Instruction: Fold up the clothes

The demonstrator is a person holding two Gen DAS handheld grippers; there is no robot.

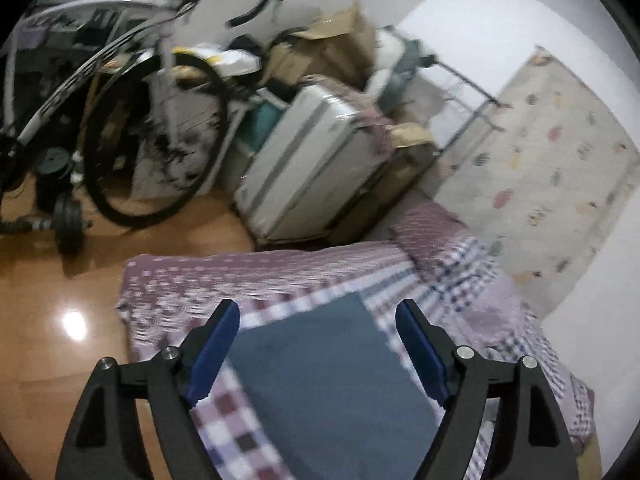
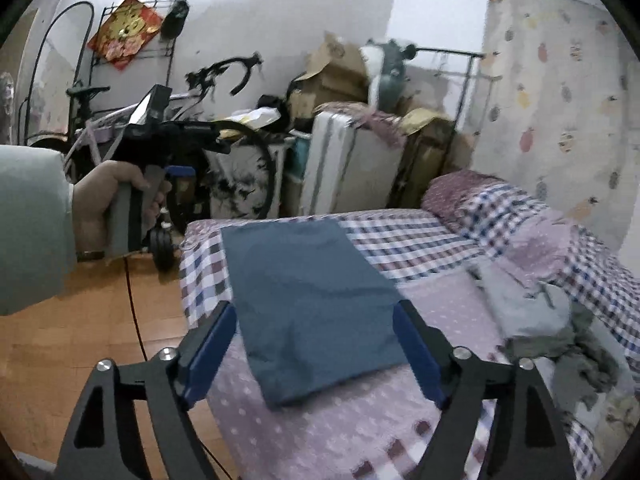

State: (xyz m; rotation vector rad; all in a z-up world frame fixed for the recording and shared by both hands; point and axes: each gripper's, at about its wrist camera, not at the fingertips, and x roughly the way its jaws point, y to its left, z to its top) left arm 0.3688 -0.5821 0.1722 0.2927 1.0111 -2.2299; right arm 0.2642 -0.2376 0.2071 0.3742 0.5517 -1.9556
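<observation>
Folded garment [image 2: 316, 300]: blue-grey, lying flat as a neat rectangle on the bed, near its floor-side edge; no tool touches it.
Right tool [image 2: 314, 350]: spread wide, nothing between its blue pads [image 2: 210, 356]; it hangs above the near end of the garment.
Left tool [image 1: 318, 346]: spread wide and empty, above the same blue-grey garment [image 1: 328, 384]; seen from the right wrist view, it is held by a hand [image 2: 108, 208] in a pale sleeve, out to the side over the floor.
Bed [image 2: 404, 240]: covered in checked and dotted purple-white bedding, with a pillow [image 2: 456, 190] at the far end.
Loose clothes [image 2: 548, 328]: grey, crumpled heap on the bed, well apart from the folded piece.
Floor [image 1: 48, 300]: glossy wood, beside the bed.
Background: bicycle [image 1: 152, 132], white suitcase [image 1: 312, 160] and cardboard boxes [image 2: 336, 68] stacked by the wall.
</observation>
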